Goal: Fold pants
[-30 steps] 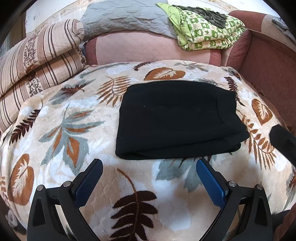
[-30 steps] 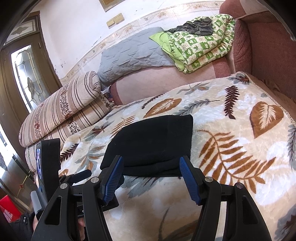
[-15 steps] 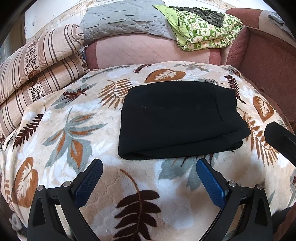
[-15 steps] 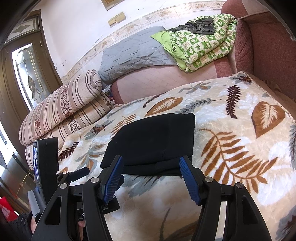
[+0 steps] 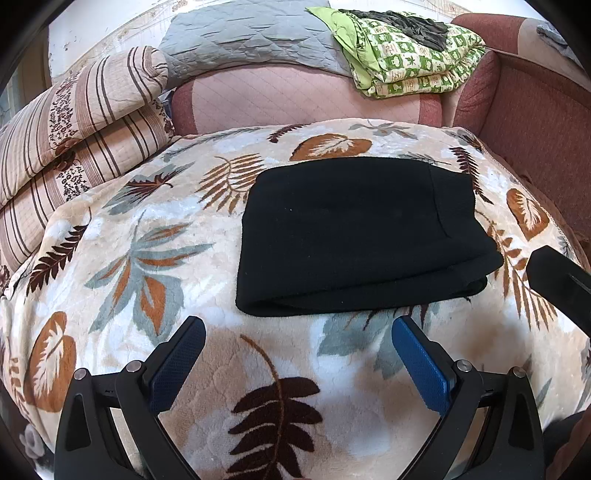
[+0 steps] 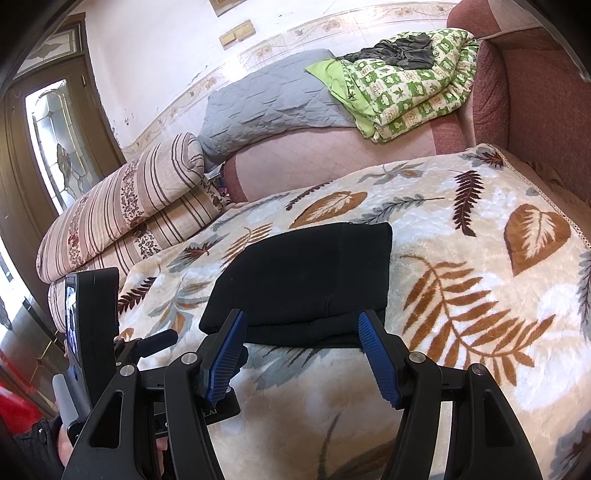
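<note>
The black pants (image 5: 354, 236) lie folded into a compact rectangle on the leaf-print blanket (image 5: 155, 266), slightly right of its middle in the left wrist view, with the layered folded edge along the near side and a seam running down near the right end. In the right wrist view the same pants (image 6: 306, 280) sit just beyond the fingertips, their near edge showing between the two blue pads.

The left tongs (image 5: 297, 334) are spread wide and hold nothing, poised over bare blanket just short of the pants' near edge. The right tongs (image 6: 299, 328) are likewise spread and empty, lined up with the pants' near right end; whether their tips touch the cloth cannot be told.

Behind the blanket stands a pink sofa back (image 5: 303, 99) with a grey quilted cover (image 5: 243, 40) draped over it. A folded green patterned quilt (image 5: 410, 62) rests on the far right of the sofa back, with a dark garment (image 5: 406, 22) on top. A rolled striped quilt (image 5: 74, 125) lies at the far left. In the right wrist view a wooden door with a glass pane (image 6: 55, 133) stands at the left.
</note>
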The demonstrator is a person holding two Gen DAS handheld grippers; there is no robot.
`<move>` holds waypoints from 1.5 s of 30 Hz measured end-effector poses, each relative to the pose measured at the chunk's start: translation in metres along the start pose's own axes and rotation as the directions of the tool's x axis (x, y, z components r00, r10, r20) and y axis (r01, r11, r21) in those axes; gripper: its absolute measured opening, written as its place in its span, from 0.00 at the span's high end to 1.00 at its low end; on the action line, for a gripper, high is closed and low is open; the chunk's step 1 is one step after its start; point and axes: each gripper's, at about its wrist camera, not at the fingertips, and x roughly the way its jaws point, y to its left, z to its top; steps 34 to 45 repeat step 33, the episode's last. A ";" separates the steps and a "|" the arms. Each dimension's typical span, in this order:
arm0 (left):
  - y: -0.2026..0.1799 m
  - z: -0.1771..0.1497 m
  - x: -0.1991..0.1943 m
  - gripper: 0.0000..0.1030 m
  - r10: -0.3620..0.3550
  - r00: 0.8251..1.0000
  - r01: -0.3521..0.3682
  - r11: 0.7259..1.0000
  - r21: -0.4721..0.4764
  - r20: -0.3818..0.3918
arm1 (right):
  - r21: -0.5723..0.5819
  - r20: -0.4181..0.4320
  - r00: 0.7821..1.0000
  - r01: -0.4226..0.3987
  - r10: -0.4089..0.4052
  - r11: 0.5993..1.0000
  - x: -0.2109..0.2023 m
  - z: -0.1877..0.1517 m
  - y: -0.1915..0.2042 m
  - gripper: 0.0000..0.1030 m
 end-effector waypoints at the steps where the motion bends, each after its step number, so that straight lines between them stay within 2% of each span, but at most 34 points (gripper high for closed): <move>1: 0.000 0.000 0.000 0.01 0.000 1.000 0.000 1.000 0.000 0.000 | 0.001 0.000 1.000 0.000 0.000 1.000 0.000 0.000 0.000 0.37; 24: 0.000 0.000 0.000 0.01 -0.004 1.000 0.004 1.000 -0.001 0.000 | -0.002 0.000 1.000 -0.001 0.001 1.000 0.000 0.000 0.000 0.37; 28: 0.000 -0.001 -0.005 0.01 -0.004 1.000 0.004 1.000 -0.003 0.028 | -0.003 0.000 1.000 0.000 0.000 1.000 0.000 0.000 0.000 0.37; 31: 0.001 -0.003 -0.010 0.02 0.028 0.998 -0.028 1.000 -0.007 0.059 | -0.002 0.000 1.000 0.001 -0.001 1.000 0.000 0.000 0.000 0.37; 45: 0.000 -0.004 -0.010 0.02 0.027 0.998 -0.027 1.000 -0.007 0.056 | -0.001 0.001 1.000 0.000 0.000 1.000 0.000 0.000 0.000 0.37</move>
